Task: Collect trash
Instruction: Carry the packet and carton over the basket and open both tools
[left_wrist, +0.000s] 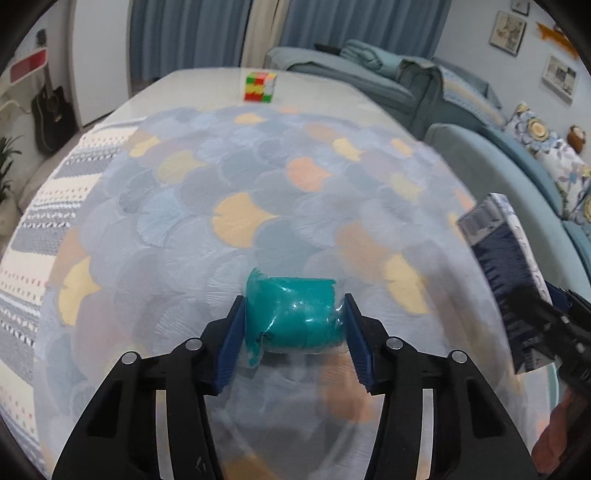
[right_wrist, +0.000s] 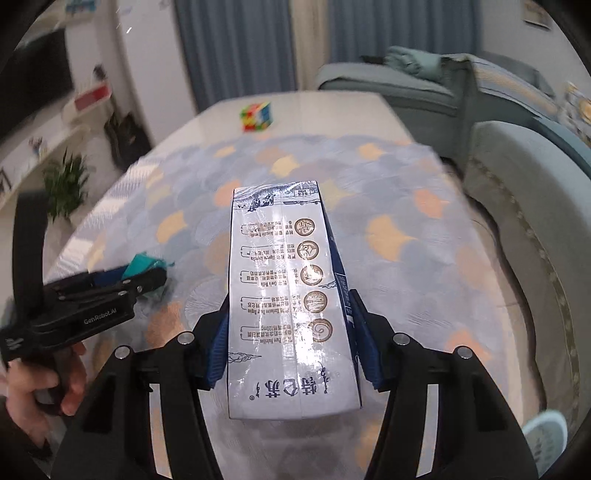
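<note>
Soft, even indoor light, moderately bright, with only faint shadows. White glare streaks run down the glossy face of the milk carton (right_wrist: 291, 306). Both fisheye views bow the counter (left_wrist: 258, 206) and darken to black at the corners. Motion blur smears the left and right edges, and the far room is soft.

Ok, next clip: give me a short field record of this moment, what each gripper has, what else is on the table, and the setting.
left gripper: shut on the teal plastic bundle, pads pressing its two sides
right gripper: shut on the white and blue carton, held lengthwise between the pads
table: light top under a patterned cloth
other item: puzzle cube at the far end, off the cloth
setting: living room, blue sofa, curtains
trash container: none in view
</note>
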